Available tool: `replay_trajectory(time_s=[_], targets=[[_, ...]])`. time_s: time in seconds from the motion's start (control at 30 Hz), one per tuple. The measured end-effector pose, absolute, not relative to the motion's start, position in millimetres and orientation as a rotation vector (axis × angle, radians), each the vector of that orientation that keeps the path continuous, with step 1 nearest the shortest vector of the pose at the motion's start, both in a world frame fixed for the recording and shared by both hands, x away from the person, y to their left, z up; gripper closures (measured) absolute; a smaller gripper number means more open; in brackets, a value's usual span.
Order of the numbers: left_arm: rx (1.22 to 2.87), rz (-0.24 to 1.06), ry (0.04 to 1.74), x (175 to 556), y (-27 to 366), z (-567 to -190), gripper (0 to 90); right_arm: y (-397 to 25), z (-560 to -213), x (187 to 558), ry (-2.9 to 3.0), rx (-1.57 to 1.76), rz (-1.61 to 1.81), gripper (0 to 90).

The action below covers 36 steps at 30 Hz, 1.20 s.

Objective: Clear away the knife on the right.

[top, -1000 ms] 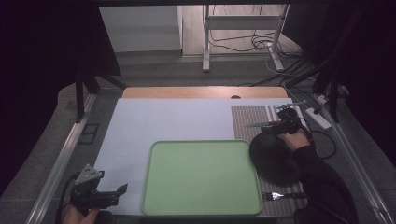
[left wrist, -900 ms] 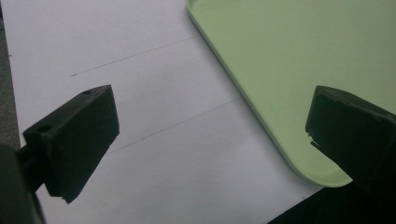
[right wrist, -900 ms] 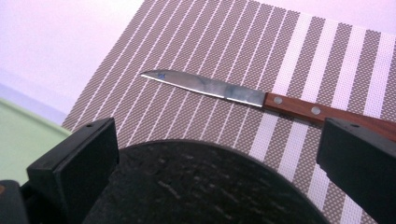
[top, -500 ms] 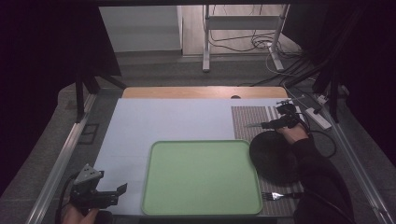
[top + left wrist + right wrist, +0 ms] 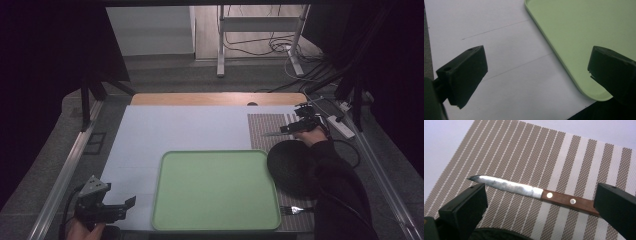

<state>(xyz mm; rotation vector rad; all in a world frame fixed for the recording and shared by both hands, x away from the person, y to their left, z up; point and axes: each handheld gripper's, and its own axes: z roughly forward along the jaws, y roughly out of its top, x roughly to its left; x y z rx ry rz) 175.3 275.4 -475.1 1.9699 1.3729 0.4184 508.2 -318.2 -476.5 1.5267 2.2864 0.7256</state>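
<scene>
The wooden-handled knife with a short steel blade [image 5: 536,193] is seen lying flat on the brown-and-white striped woven placemat [image 5: 554,155], directly ahead of the right gripper [image 5: 541,207], whose jaws are spread wide with nothing between them. In the right gripper view the knife's long axis runs across the gap from about 10 o'clock (the tip) to 4 o'clock (the handle), so the jaws stand at either end of the knife rather than across its width; a turn of the hand is judged necessary before closing. In the high view the right gripper [image 5: 295,127] is placed at the far right of the table, at 12 o'clock from the round black plate [image 5: 287,167], and is by far the nearer one. The left gripper [image 5: 117,212], also gaping and empty, is held at the near left corner, at 9 o'clock from the light green plastic tray [image 5: 215,192].

Compared with a second ago, the right gripper has been carried away from the plate's far rim toward 12 o'clock, up onto the placemat; the left gripper is unchanged.
</scene>
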Motion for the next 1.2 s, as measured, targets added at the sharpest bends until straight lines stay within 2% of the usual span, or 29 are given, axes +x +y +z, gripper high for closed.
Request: replay_trajectory(time_s=[0.33,0.47,0.67,0.8,0.87,1.2], targets=[[1.969,0.414,1.375,176,276,-475,2.7,-320,-482,525,2.279,1.523,0.673,0.4],[1.971,0.412,1.376,176,276,-475,2.7,-324,-481,527,2.261,1.516,0.670,15.0],[1.974,0.410,1.380,176,275,-476,3.1,-336,-478,529,2.298,1.500,0.677,50.7],[1.974,0.408,1.382,177,275,-476,3.2,-344,-479,533,2.318,1.481,0.667,79.8],[1.975,0.406,1.384,177,275,-476,3.2,-348,-479,535,2.319,1.484,0.674,88.8],[1.978,0.402,1.383,177,275,-476,3.3,-359,-491,543,2.305,1.502,0.566,89.4]])
